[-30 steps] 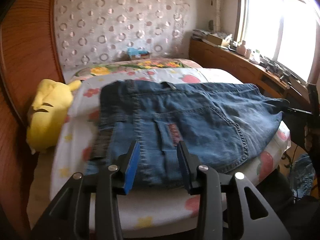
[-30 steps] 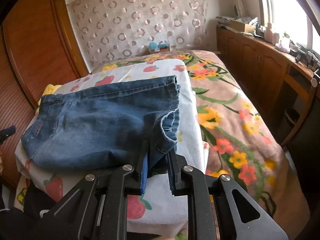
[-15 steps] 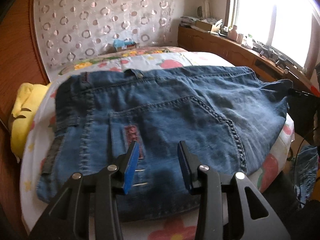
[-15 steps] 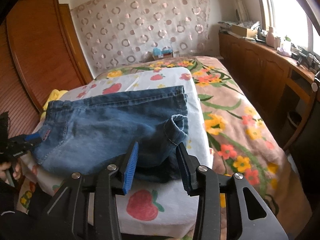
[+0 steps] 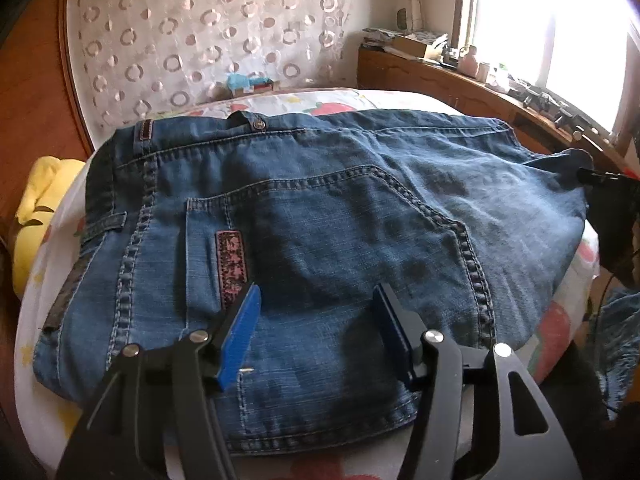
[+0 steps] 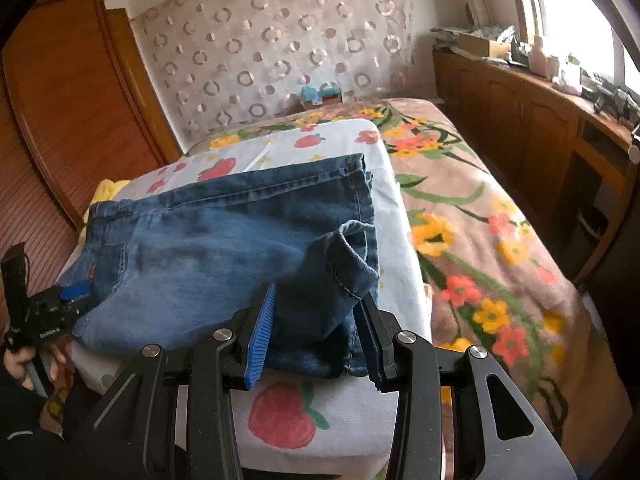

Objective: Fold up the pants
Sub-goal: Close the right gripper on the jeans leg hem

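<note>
Both the left gripper [image 5: 316,320] and right gripper [image 6: 316,320] hover spread, empty, over the folded jeans [image 6: 224,248]; limp, heavy denim, best pinched at the thick hem.

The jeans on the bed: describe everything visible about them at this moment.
The jeans are faded blue denim, folded into a compact stack on a strawberry-print sheet. The left wrist view shows the waistband with a metal button, a back pocket with heavy stitching and a dark red patch. The right wrist view shows the hem ends, one cuff curled up. The left gripper and right gripper are both open, gripping nothing; contact with the fabric cannot be told.
</note>
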`<state>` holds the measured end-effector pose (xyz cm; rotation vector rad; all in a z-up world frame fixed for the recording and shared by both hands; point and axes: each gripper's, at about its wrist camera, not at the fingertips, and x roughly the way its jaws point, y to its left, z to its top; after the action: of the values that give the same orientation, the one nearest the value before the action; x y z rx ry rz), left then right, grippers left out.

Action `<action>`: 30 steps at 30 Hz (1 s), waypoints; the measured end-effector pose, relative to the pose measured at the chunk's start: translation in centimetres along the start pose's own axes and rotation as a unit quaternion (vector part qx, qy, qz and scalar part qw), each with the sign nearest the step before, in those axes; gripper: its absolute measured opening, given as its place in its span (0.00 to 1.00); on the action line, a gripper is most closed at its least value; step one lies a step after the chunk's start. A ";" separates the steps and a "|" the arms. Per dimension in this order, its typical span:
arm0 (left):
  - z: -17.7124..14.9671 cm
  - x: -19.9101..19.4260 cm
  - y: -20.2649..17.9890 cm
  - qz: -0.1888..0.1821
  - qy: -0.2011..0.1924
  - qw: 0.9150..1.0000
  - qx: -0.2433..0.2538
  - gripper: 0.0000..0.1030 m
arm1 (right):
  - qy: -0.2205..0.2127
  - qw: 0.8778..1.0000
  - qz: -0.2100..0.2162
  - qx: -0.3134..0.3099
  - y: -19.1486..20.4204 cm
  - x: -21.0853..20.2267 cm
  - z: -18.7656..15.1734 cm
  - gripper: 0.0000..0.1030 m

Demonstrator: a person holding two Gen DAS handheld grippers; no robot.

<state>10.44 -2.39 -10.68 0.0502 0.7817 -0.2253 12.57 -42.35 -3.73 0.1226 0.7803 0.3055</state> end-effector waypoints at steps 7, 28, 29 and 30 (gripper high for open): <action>0.1 0.1 -0.1 0.008 -0.004 1.000 -0.009 0.59 | 0.003 1.000 0.003 0.010 -0.6 0.2 0.3 0.38; 0.6 -1.8 -0.2 0.011 -0.002 1.000 -0.012 0.58 | -0.042 0.993 0.094 -0.065 7.0 -1.0 4.1 0.03; 0.6 -2.2 0.0 0.011 -0.006 1.000 -0.013 0.58 | -0.044 0.991 0.102 -0.073 8.0 -1.0 4.5 0.03; 0.6 -2.6 0.3 0.012 -0.010 1.000 -0.015 0.59 | -0.046 0.989 0.114 -0.087 9.6 -0.9 5.0 0.03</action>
<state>9.09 -1.73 -8.42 0.0283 0.7638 -0.1907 13.36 -33.53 2.56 0.0610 0.6448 0.5802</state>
